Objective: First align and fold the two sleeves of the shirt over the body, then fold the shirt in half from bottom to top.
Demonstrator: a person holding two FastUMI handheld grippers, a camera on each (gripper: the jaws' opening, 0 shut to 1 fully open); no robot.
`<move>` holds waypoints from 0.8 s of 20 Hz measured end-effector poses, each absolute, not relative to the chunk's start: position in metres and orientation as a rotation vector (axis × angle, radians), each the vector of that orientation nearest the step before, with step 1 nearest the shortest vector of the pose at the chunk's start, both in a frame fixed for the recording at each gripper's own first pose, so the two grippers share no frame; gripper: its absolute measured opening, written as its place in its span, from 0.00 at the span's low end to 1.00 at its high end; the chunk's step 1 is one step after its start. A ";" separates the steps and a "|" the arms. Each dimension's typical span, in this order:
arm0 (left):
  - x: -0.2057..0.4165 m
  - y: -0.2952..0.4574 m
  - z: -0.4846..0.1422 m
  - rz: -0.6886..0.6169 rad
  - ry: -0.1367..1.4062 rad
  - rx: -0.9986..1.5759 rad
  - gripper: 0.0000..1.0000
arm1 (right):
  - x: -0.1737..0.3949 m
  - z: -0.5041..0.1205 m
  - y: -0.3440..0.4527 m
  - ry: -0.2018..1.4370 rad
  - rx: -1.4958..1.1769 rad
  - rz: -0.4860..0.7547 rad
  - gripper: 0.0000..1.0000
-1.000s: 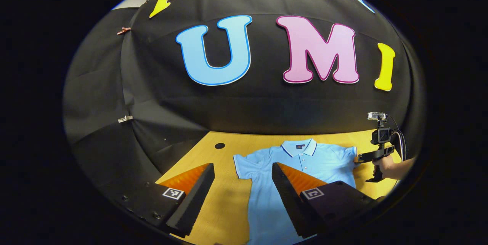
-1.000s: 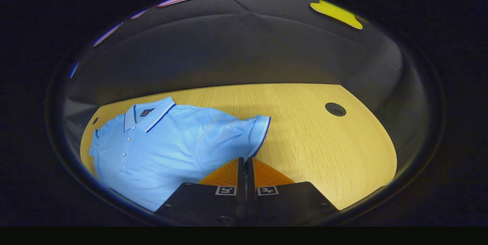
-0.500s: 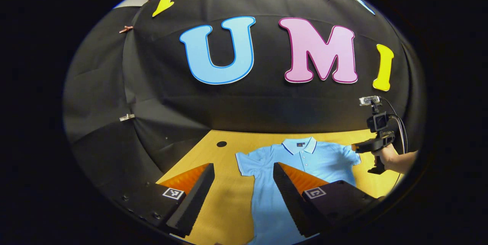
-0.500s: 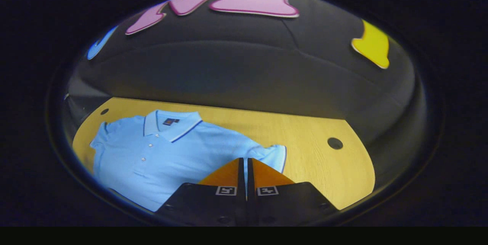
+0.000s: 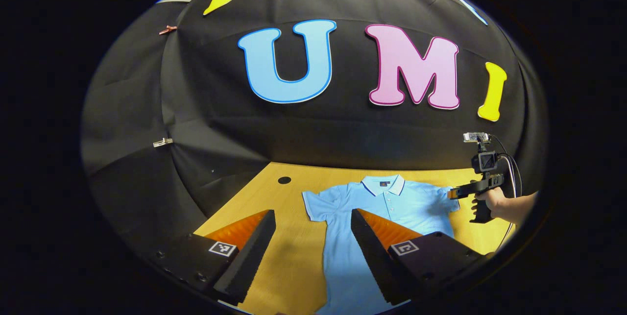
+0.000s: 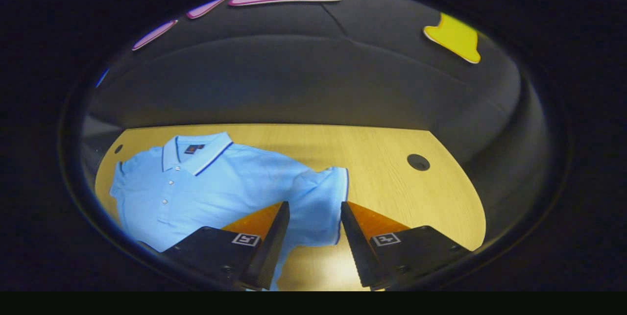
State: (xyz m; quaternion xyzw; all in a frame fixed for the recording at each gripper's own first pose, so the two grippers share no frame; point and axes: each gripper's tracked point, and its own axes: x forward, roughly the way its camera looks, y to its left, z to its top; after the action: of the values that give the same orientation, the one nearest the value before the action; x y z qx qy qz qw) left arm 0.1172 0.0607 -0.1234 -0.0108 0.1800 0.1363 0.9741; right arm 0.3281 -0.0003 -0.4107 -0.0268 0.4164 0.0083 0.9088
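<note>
while shirt (image 6: 205, 192) lies flat | right gripper (image 6: 313, 209) parted | left gripper (image 5: 313, 217) parted

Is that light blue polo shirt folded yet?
Not yet. The light blue polo shirt lies spread on the wooden table, both sleeves out sideways.

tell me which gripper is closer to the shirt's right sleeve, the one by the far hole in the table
Right. The right gripper hangs open just above that sleeve, its fingers to either side of the cuff. The left gripper is open near the shirt's other sleeve and lower body.
</note>
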 end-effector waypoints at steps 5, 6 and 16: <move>0.114 0.061 -0.130 0.282 0.383 -0.024 0.98 | 0.324 -0.443 -0.009 0.947 0.077 -0.040 0.78; 0.115 0.060 -0.131 0.281 0.385 -0.021 0.99 | 0.321 -0.449 -0.008 0.966 0.080 -0.037 0.78; 0.117 0.056 -0.137 0.282 0.402 -0.003 0.98 | 0.332 -0.444 0.025 0.916 0.080 0.050 0.01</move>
State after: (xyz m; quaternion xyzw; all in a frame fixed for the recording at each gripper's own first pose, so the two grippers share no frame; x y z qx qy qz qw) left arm 0.1166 0.0561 -0.1375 -0.0015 0.1991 0.1397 0.9700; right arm 0.3316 0.0254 -0.4437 0.0385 0.4421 0.0243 0.8958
